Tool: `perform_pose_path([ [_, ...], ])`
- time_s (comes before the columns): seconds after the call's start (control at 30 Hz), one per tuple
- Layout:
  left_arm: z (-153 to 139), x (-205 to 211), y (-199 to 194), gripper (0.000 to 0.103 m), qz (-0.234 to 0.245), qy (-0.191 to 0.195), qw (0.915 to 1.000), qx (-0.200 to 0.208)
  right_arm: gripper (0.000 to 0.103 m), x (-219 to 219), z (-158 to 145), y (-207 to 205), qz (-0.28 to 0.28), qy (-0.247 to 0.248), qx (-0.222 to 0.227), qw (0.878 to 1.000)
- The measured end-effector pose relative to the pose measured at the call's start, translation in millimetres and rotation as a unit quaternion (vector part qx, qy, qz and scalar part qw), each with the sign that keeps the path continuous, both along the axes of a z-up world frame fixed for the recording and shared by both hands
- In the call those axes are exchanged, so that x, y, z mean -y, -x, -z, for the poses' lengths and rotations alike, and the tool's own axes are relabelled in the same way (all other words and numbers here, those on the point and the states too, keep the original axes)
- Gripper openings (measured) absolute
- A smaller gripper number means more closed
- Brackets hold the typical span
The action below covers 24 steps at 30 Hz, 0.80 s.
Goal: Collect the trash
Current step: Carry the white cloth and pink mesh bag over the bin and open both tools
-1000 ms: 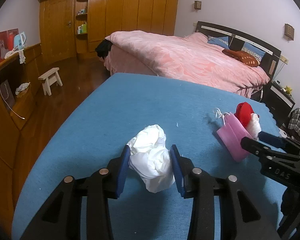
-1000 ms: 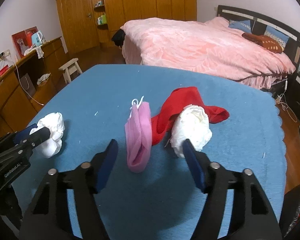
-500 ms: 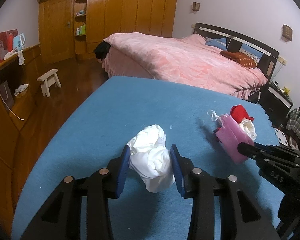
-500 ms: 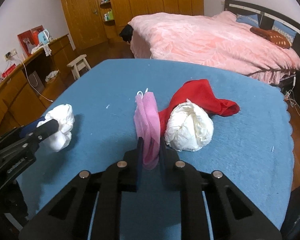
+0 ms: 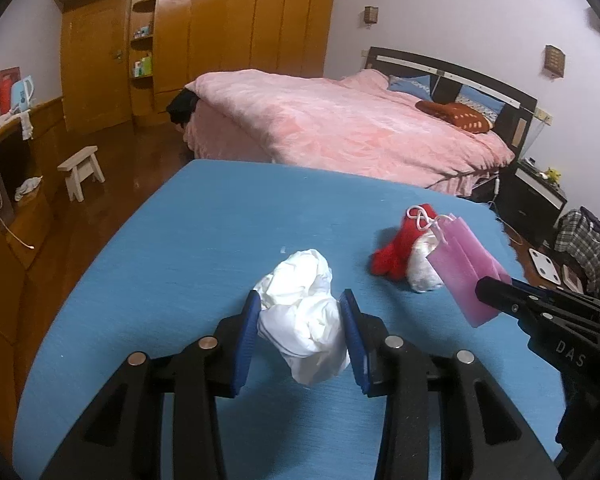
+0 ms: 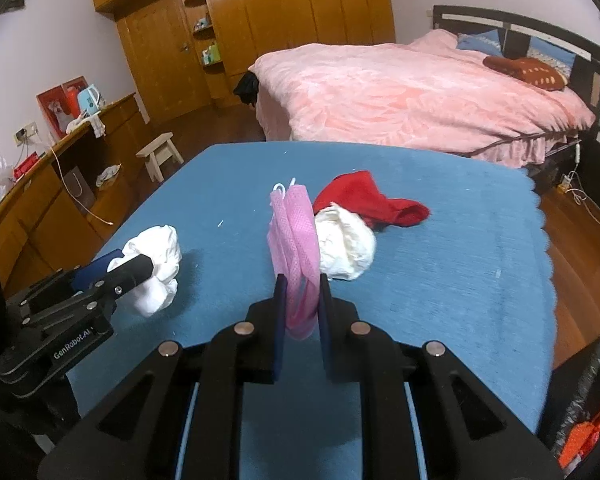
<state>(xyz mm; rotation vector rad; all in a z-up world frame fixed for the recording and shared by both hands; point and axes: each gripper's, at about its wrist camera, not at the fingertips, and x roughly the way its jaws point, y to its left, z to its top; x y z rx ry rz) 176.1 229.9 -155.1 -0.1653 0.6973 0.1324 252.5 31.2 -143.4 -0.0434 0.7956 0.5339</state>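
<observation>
Since a second ago the right tool (image 6: pixel 300 292) has closed on the pink bag (image 6: pixel 294 240) and lifted it off the blue counter (image 6: pixel 440 272). The left tool (image 5: pixel 300 322) grips the crumpled white paper (image 5: pixel 304 312), left of the bag.

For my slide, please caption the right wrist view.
Right gripper holds pink bag above blue table; left gripper clamps white wad.

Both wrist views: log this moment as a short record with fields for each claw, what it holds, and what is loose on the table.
left claw: shut on white wad
right claw: shut on pink bag
bag state: upright in the claw, handles on top
loose on table: red cloth, white ball
relation: white ball touches red cloth, just right of pink bag
background: pink bed
</observation>
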Motion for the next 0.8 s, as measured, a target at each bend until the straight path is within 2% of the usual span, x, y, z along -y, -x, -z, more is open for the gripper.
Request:
perform_pose_path([
  [0.33, -20.1, 35.8, 6.0, 0.040, 0.026, 0.007, 0.9995, 0.015, 0.014, 39.6, -20.5, 20.5, 0.031, -0.001, 0.020, 0.999],
  [0.8, -45.5, 109.7, 17.5, 0.040, 0.086, 0.014, 0.9957, 0.033, 0.014, 121.2, -49.1, 60.6, 0.088, 0.009, 0.046, 0.995],
])
